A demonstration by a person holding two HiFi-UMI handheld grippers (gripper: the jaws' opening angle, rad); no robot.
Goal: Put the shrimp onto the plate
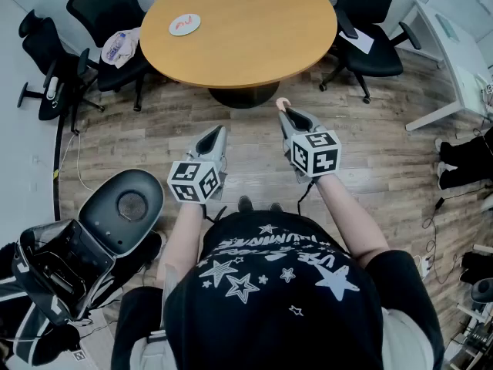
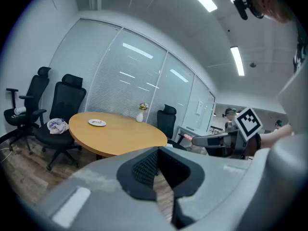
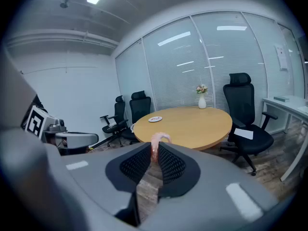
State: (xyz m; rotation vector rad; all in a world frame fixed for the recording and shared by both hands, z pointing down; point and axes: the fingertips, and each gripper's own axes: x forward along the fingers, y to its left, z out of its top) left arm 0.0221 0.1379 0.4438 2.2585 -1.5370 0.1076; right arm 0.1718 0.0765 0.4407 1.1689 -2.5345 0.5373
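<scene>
Right gripper view is showing the right tongs (image 3: 155, 151) pinching shut on the shrimp (image 3: 158, 141). The two dark, cross-hatched pads are pressing its pale pink body from both sides, and its curled end is arching up and over the tips. In the head view the right tongs (image 1: 286, 114) are hanging in the air above the plank floor (image 1: 246, 156), just short of the counter (image 1: 254, 48), with the shrimp (image 1: 283, 102) poking out at the front.

The left tongs (image 2: 158, 153) are sitting closed with their tips meeting and nothing between the pads; only a wedge of floor is showing behind them. In the head view the left tongs (image 1: 214, 136) are hovering beside the right pair, a little farther back from the counter's edge.

The counter is round, with a smooth, tan wood-look top on a dark central foot. The plate (image 1: 185, 25) is small, round and white, is carrying a small red item, and is lying near the counter's left rim, well apart from the shrimp. A small white vase (image 3: 201, 100) of flowers is standing at the far side.

Black wheeled office chairs (image 1: 108, 21) are ringing the counter at the left and the far right, one with a crumpled bag on its seat. The near edge of the counter, facing the tongs, is standing free of chairs.
</scene>
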